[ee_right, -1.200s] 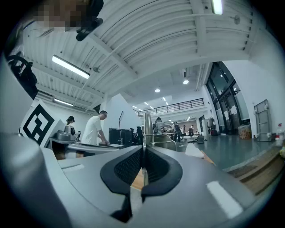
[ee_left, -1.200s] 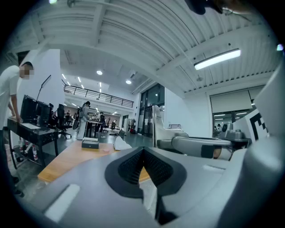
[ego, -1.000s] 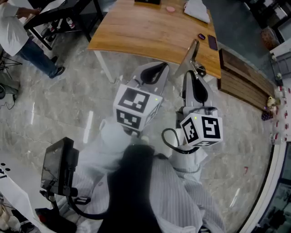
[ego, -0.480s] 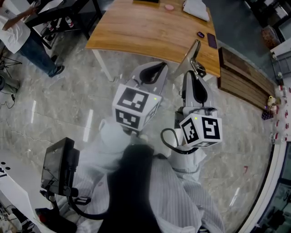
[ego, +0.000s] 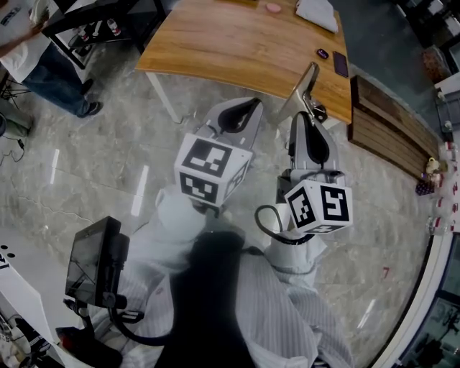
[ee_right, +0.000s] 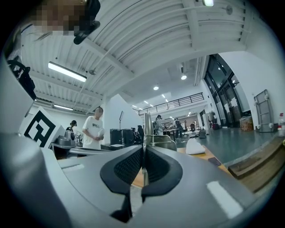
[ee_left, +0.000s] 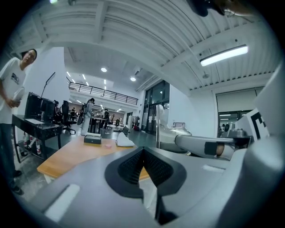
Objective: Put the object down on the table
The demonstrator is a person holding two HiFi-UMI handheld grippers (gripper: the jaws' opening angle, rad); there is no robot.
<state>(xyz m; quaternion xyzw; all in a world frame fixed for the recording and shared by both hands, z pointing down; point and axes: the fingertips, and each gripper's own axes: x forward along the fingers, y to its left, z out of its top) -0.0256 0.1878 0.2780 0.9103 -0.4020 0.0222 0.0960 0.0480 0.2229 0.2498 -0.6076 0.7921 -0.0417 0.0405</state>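
Observation:
My right gripper (ego: 307, 118) is shut on a thin, shiny metal tool (ego: 302, 90), which sticks up and forward past the near edge of the wooden table (ego: 230, 50). In the right gripper view the tool's flat blade (ee_right: 148, 127) stands upright, pinched between the closed jaws of that gripper (ee_right: 143, 149). My left gripper (ego: 244, 108) hovers just left of it over the floor, shut with nothing in it. The left gripper view shows the closed pads (ee_left: 142, 151) and the metal tool (ee_left: 191, 142) off to the right.
On the table lie a white cloth (ego: 316, 11), a pink item (ego: 273, 7), a dark phone (ego: 340, 63) and a black box (ee_left: 92, 139). A person (ego: 36, 57) stands at the far left by a black desk. Wooden planks (ego: 388, 122) lie to the right.
Both grippers keep their pose and their grip. The person at the far left has shifted a little, and the view has tilted slightly.

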